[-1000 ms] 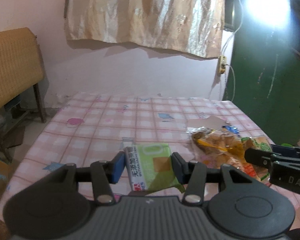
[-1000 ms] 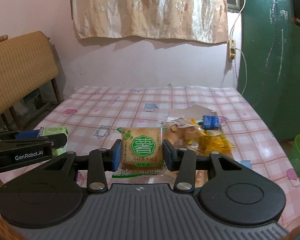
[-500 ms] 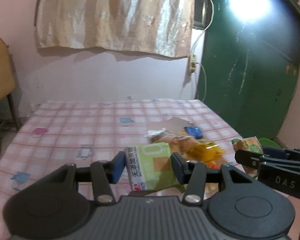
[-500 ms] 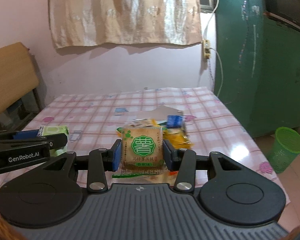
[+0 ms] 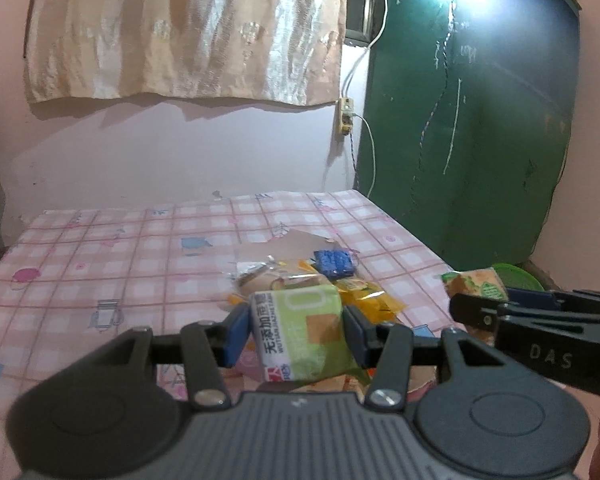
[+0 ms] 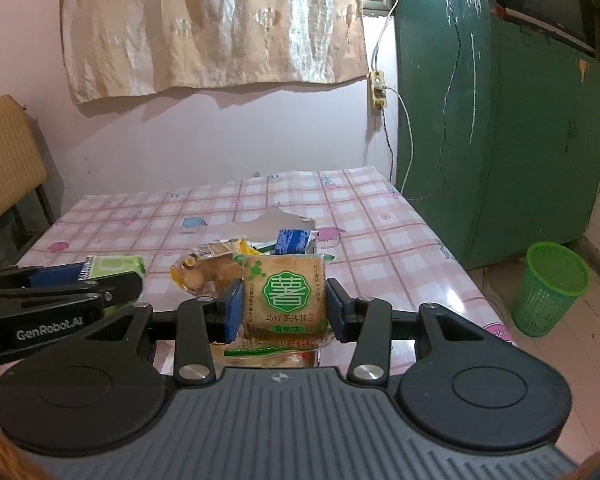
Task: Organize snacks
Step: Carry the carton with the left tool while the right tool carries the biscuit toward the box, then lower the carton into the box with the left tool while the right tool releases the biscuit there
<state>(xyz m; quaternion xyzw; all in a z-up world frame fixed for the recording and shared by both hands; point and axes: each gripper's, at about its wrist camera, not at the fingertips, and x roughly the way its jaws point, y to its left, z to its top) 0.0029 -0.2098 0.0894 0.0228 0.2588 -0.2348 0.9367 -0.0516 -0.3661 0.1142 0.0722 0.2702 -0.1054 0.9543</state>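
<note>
While both grippers were above the near part of the table (image 5: 80, 248), each one had a snack pack between its fingers. At the lower centre of the left wrist view, the left gripper (image 5: 294, 330) was closed partway on a light green pack (image 5: 304, 332), and its blue pads pressed on both sides of the pack. At the lower centre of the right wrist view, the right gripper (image 6: 282, 308) was closed in the same way on a brown biscuit pack (image 6: 284, 298) with a green round mark. Behind the packs, a pile of other snacks (image 6: 216, 268) lay in the middle of the pink checked cloth, next to a torn piece of cardboard (image 6: 276, 224). At the right of that view, a green basket (image 6: 552, 288) stood on the floor, in front of a dark green cabinet (image 6: 500, 120).
</note>
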